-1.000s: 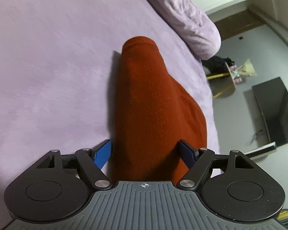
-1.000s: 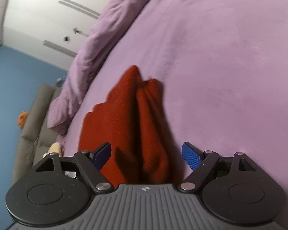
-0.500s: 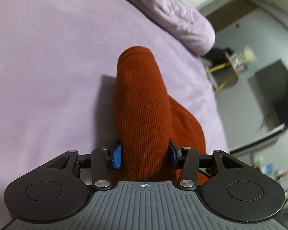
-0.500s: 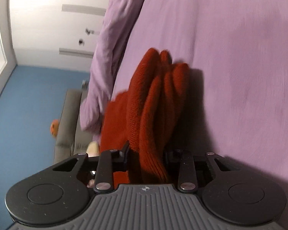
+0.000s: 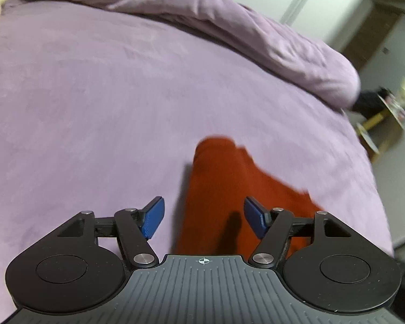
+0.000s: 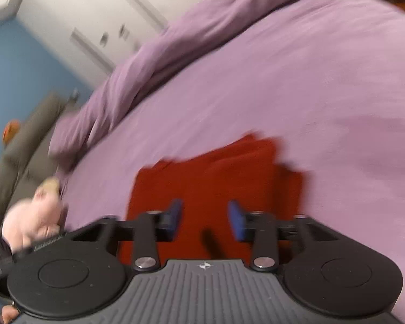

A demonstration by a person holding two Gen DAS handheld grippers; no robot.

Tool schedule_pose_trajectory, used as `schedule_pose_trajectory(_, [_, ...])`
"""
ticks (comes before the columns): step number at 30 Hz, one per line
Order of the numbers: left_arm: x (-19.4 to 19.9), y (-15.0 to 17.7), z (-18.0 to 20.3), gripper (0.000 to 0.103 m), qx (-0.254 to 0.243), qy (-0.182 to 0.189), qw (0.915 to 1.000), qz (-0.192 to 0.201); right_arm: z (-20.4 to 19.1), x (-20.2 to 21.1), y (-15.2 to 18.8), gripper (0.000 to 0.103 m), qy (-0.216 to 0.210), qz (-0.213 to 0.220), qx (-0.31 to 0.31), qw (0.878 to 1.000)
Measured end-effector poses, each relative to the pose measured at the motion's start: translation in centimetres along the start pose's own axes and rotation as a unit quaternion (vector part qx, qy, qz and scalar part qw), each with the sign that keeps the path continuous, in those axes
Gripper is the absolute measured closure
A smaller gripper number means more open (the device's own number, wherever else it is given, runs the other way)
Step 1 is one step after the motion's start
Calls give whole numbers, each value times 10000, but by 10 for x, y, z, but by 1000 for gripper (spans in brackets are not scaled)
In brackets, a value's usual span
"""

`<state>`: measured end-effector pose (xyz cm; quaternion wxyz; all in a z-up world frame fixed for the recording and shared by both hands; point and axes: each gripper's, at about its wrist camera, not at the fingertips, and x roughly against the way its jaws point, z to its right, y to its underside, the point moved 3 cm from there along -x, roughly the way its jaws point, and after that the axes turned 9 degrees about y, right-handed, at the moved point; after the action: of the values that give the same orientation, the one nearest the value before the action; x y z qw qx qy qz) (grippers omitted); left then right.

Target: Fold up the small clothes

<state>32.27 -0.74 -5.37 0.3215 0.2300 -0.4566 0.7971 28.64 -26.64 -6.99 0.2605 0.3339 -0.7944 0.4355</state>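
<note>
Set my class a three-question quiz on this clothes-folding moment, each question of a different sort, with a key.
1. True or false: the red knit garment lies on the purple bed sheet.
2. The left gripper has its jaws: A) clamped on the garment; B) apart, pinching nothing; C) out of view.
3. Fill in: bunched along the bed's far side is a purple ____.

Key
1. True.
2. B. The jaws have just been opening, and the garment lies below them, unpinched.
3. duvet.
</note>
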Motion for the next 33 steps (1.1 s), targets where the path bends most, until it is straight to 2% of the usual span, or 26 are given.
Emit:
schedule_pose_trajectory(2, [-25,-5,10,32,-171,-404,9989,190,-22,-31,-7,84,127,-51,320,9994])
schedule_pose_trajectory(4, [-53,-8,20,32,-525,-801,9950,279,-35,-55,-10,86,546,59,712,9959])
schedule_pose_trajectory(7, [-86,-2,25,29,-931,-974,9909,73,-33,-71,-16,95,1029,394,1198,9867])
schedule_pose_trajectory(8, [-92,1,25,24,-939,-910,9914,27,-27,-72,-15,103,1120,550,1328,9833])
schedule_pose_trajectory(9, [-98,4,26,23,-993,-809,9918,11,-20,-72,-13,103,1231,702,1471,9789])
schedule_pose_trajectory(10, [-102,9,26,20,-1116,-779,9907,23,-13,-76,-11,103,1145,816,1498,9787])
schedule_pose_trajectory(12, [-105,13,24,18,-1148,-690,9909,136,8,-71,-9,103,802,960,1101,9860])
schedule_pose_trajectory(14, [-109,14,17,16,-1000,-551,9933,197,23,-69,-5,103,590,1085,897,9883])
schedule_pose_trajectory(18, [-117,15,16,13,-975,-511,9934,323,23,-73,8,103,618,1327,1082,9833])
schedule_pose_trajectory(20, [-118,17,21,12,-1046,-605,9921,333,17,-87,4,103,536,1330,996,9846])
schedule_pose_trajectory(23, [-113,16,22,12,-1044,-636,9922,261,25,-86,1,103,412,1248,825,9879])
schedule_pose_trajectory(26, [-105,14,21,12,-985,-604,9933,85,15,-84,1,103,563,1245,895,9866])
schedule_pose_trajectory(28, [-93,14,20,11,-945,-555,9938,-165,6,-77,3,103,752,1205,988,9849])
schedule_pose_trajectory(30, [-77,18,17,11,-954,-477,9939,-264,-5,-63,8,95,877,1096,1164,9832])
schedule_pose_trajectory(33, [-39,33,12,10,-991,-312,9945,-111,-16,-32,30,88,835,1034,1465,9802])
